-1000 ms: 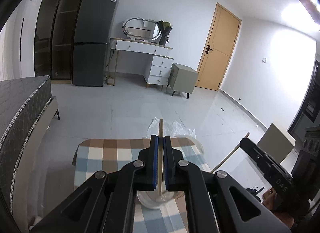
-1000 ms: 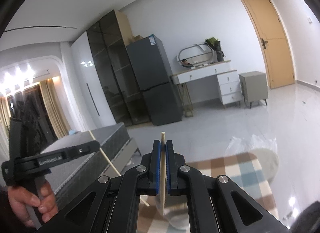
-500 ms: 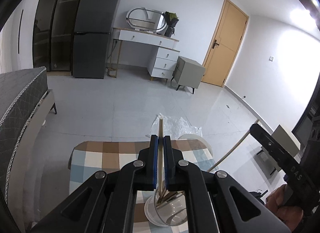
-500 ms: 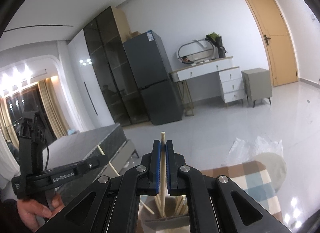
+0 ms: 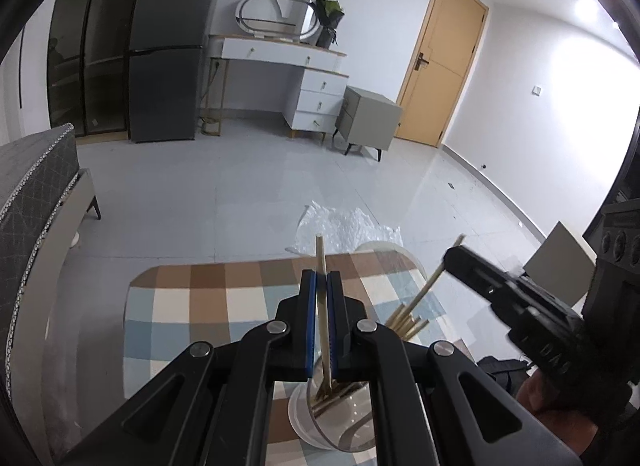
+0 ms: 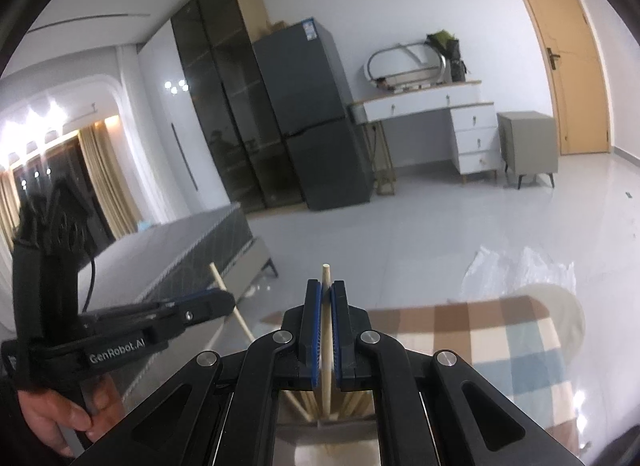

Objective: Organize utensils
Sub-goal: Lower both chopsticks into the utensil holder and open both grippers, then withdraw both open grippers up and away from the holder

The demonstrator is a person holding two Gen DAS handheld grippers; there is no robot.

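Wooden chopstick [image 5: 323, 306] pinched in left claw [image 5: 322, 286], another chopstick [image 6: 327, 322] in right claw [image 6: 327, 298], round clear holder [image 5: 340, 422] below.

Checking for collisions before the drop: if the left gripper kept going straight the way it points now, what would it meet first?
Probably the checkered tabletop just beyond the clear holder. The left gripper, shut on a chopstick, points down over it, the holder below its fingers. Depth is unclear, so that's a guess.
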